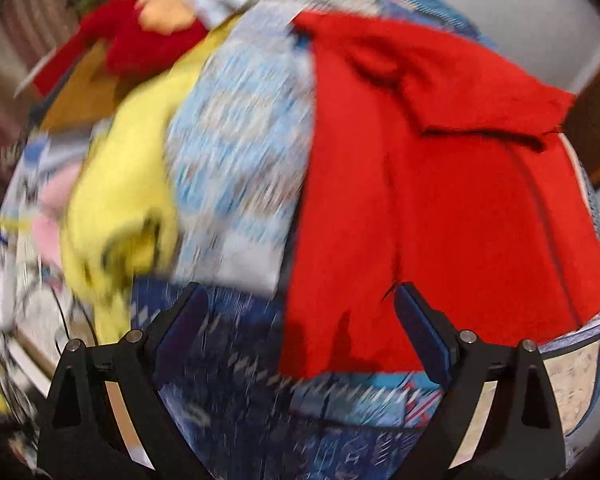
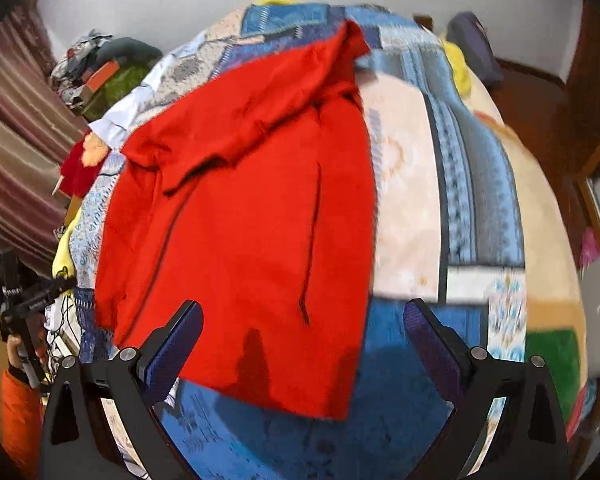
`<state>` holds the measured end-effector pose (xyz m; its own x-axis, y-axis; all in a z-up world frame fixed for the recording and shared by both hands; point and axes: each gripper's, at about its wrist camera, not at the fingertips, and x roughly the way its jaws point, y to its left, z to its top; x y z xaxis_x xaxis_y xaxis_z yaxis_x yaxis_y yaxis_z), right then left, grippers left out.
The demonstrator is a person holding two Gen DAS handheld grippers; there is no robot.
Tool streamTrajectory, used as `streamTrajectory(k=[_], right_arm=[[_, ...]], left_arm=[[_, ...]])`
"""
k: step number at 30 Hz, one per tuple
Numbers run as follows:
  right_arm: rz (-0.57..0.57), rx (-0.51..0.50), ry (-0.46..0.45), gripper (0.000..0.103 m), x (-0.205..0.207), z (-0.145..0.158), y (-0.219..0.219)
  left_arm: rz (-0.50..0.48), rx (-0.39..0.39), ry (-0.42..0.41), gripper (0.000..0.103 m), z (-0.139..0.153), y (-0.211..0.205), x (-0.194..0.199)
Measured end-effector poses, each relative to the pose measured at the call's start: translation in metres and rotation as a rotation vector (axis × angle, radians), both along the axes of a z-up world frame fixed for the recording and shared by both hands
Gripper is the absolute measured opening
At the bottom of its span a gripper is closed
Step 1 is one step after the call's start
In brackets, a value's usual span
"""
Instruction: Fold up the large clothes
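My left gripper (image 1: 300,300) spread wide and empty, my right gripper (image 2: 304,316) likewise, red garment (image 2: 240,208) lying flat just ahead on patterned bedspread (image 2: 452,184)

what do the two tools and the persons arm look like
Both the left tool and right tool have black angular plastic fingers with dark blue pads, silver round bolts and pale panels lower down. An orange sleeve covers the person's left arm.

Bedspread (image 2: 404,200) right of red garment (image 2: 240,216) bare — clothes heap (image 1: 120,184) crowds left.
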<state>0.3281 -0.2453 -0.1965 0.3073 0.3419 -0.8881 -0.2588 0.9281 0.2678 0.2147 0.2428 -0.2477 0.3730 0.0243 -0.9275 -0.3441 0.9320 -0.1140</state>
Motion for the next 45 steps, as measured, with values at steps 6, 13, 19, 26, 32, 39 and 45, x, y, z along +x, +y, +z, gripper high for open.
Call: streamTrajectory(k=[6,13,19,26,32,39,45], right_arm=[[-0.031,0.033,0.032,0.1,-0.01,-0.019,-0.009],[0.003,0.084,0.107,0.084,-0.006,-0.041,0.001],[0.033,0.108,0.095,0.042,-0.005,-0.041,0.014],[0.072,0.126,0.064,0.009,-0.007,-0.033,0.031],[0.097,0.139,-0.023,0.007,0.01,-0.005,0.045],[0.097,0.154,-0.14,0.007,0.055,0.04,0.06],[0.052,0.165,-0.21,0.007,0.122,0.071,0.076]], left_arm=[[0.053,-0.125,0.058,0.095,-0.042,0.0,-0.019],[0.018,-0.124,0.113,0.062,-0.069,-0.022,-0.002],[-0.026,-0.051,0.085,0.024,-0.061,-0.041,0.007],[-0.106,-0.042,0.023,0.007,-0.038,-0.065,0.018],[-0.149,-0.01,-0.132,0.006,0.026,-0.075,0.041],[-0.105,-0.043,-0.308,0.006,0.104,-0.045,0.083],[-0.019,0.033,-0.388,0.006,0.145,-0.008,0.143]])
